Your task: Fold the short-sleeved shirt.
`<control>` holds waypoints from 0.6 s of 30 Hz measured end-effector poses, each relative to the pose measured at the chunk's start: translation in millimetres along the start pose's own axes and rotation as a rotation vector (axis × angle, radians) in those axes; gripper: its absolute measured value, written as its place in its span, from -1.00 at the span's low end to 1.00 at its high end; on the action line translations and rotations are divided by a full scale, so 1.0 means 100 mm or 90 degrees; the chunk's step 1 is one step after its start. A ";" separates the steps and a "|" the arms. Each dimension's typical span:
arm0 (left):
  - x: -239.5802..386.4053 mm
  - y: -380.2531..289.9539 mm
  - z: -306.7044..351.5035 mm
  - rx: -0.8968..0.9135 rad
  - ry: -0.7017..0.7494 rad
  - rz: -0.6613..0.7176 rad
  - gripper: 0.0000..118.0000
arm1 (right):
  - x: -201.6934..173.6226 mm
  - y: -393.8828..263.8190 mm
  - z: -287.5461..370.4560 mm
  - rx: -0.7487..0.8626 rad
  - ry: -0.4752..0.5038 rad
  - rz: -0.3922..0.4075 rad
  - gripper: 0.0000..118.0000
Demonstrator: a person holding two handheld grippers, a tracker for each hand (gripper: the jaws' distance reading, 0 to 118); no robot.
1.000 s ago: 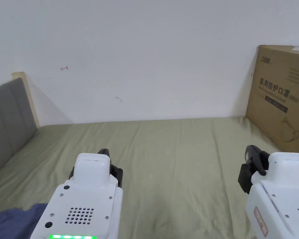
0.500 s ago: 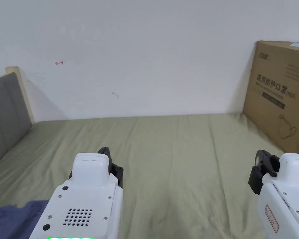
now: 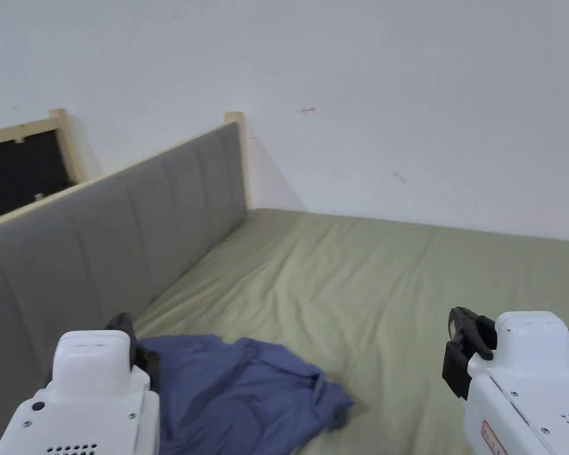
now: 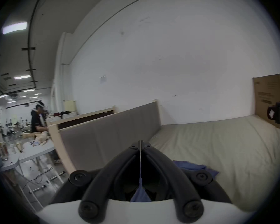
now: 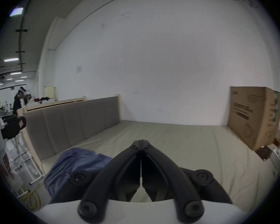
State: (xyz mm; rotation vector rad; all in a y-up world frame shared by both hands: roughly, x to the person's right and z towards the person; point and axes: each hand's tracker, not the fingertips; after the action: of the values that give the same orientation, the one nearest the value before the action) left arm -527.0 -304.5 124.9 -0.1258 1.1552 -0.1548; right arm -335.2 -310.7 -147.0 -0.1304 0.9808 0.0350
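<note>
— Blue cloth first: where is the short-sleeved shirt (image 3: 242,394) relative to the grippers?

— It lies crumpled on the olive-green bed sheet (image 3: 348,284), near the grey padded headboard (image 3: 117,249). In the head view the left gripper (image 3: 123,335) hangs over the shirt's near-left edge, close to the headboard. The right gripper (image 3: 461,349) hangs over bare sheet, well apart from the shirt, off to its right.

— Are the jaws gripping anything?

— In the left gripper view the left gripper's (image 4: 141,142) two black jaws are pressed together tip to tip, with nothing between the tips; blue fabric (image 4: 141,196) shows below, through the gap behind the jaws. In the right gripper view the right gripper's (image 5: 140,141) jaws are likewise pressed together and pinch nothing.

— How does the shirt look?

— Rumpled, in a loose heap with soft folds and a bunched corner pointing toward the middle of the bed. In the right gripper view the shirt (image 5: 78,164) sits left of the jaws, beside the headboard (image 5: 74,120).

— Any containers?

— A brown cardboard box (image 5: 252,117) stands on the bed's far right against the white wall (image 5: 152,57). Its flaps appear closed, so I cannot tell what is inside.
</note>
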 end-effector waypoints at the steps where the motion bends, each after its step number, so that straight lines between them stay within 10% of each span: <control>1: -0.07 -0.02 0.01 -0.003 -0.006 0.005 -0.99 | -0.06 0.00 -0.02 -0.004 0.012 0.005 -1.00; 8: -0.13 0.07 -0.37 -0.065 -0.106 0.060 -0.99 | 0.03 -0.01 -0.11 -0.079 0.057 -0.048 -1.00; 12: -0.11 -0.14 -1.50 -0.492 -0.401 0.141 -0.99 | 0.28 -0.03 0.01 -0.102 0.040 -0.061 -1.00; 15: 0.05 -0.70 -2.10 -0.669 -0.348 0.090 -0.98 | 0.45 -0.07 0.04 -0.138 0.014 -0.048 -1.00; 16: 0.10 -0.83 -2.22 -0.681 -0.316 0.054 -0.80 | 0.49 -0.10 0.06 -0.142 0.011 -0.047 -1.00; 18: 0.19 -1.11 -2.46 -0.684 -0.286 0.031 0.37 | 0.62 -0.15 0.11 -0.139 0.006 -0.054 -1.00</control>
State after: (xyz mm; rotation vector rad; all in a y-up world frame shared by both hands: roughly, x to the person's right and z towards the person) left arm -751.4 -422.3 29.9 -1.0255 0.6839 0.5330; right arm -290.0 -326.4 -190.9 -0.3729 0.9780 0.0646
